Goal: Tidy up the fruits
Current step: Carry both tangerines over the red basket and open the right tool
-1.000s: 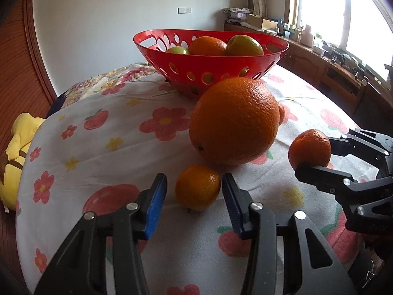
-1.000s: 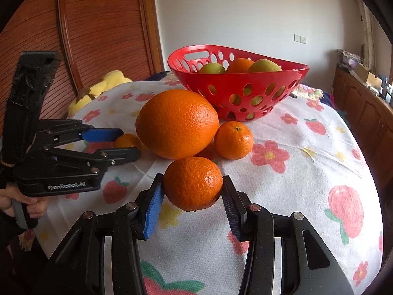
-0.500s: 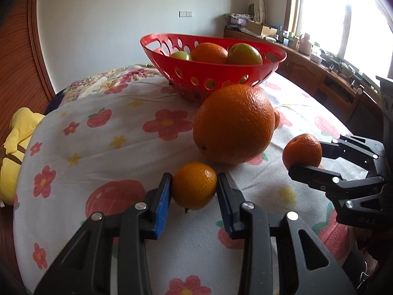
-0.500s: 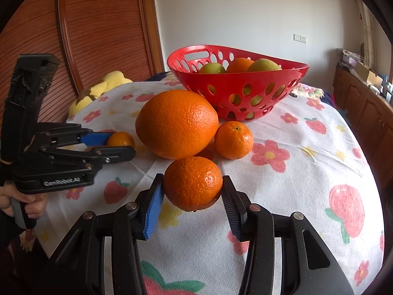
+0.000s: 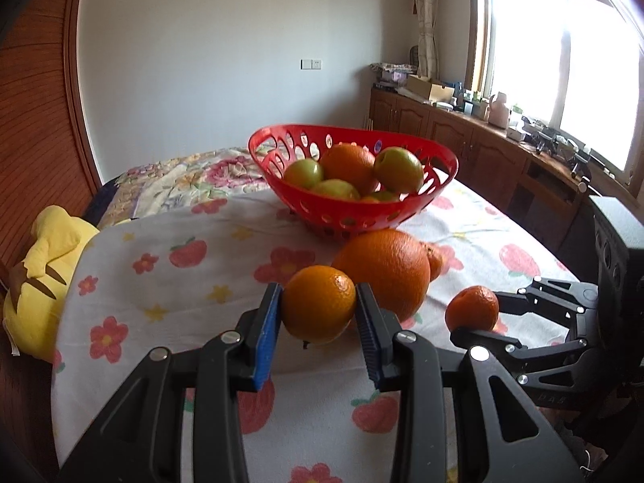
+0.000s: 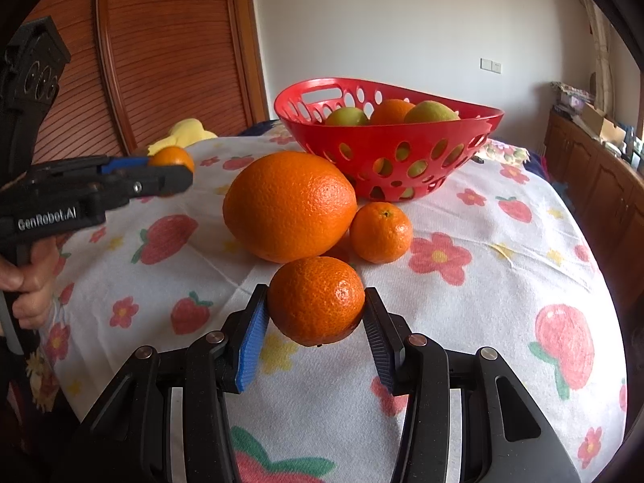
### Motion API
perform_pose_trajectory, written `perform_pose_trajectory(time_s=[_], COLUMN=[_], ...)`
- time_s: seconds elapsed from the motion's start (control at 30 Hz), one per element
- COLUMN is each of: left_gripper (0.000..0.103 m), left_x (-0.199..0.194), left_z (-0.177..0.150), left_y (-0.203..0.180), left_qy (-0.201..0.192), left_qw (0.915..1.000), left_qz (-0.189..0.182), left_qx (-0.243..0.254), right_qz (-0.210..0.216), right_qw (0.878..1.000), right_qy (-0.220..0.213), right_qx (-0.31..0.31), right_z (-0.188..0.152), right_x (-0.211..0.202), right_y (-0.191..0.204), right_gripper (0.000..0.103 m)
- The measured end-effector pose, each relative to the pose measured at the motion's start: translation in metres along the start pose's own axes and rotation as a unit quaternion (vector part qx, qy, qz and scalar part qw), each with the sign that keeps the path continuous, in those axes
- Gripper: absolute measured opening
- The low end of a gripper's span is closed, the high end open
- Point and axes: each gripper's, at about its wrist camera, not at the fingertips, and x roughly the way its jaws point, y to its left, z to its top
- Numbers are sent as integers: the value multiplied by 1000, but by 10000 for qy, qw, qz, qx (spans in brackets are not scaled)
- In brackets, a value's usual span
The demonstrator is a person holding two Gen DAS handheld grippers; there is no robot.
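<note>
Black claw (image 6: 316, 336), blue pad, silver screws

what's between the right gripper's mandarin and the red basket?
Right wrist view: the big orange and a loose mandarin sit between the held mandarin and basket.

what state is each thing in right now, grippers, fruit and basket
left gripper: shut on a small orange, lifted off the cloth
small orange: held, in the air
right gripper: shut on a mandarin
mandarin: gripped
big orange: loose on the tablecloth
little mandarin: loose, beside the big orange
red basket: upright, partly filled with fruit
</note>
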Motion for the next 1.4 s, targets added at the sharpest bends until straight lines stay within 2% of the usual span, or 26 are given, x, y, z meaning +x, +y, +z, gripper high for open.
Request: perform_pose_trajectory(time_s=[0.17,0.43,0.73,1.0,1.4], left_gripper=[35,35,35,35,35], left_x=[2,11,35,56,104], left_z=[14,41,75,102,115], left_y=[-2,-6,-4,0,5], left_qy=[-127,-266,-170,-133,106], left_qw=[9999,9996,9997,9998,9999], left_qz=[-19,-110,-185,-156,-104], left_qx=[18,9,-28,3,-32], right_qz=[-43,-198,-352,-377,-348], right_qw=[9999,9989,9983,9981,9989], right_qy=[-140,-417,-455,-477,-187], right_qx=[37,-82,-40,-103,-249], right_z=[12,50,95,129,157], right_x=[-12,-30,-28,-14,36], right_y=[-11,-35,-66,-84,-119], right_gripper=[47,47,47,47,47])
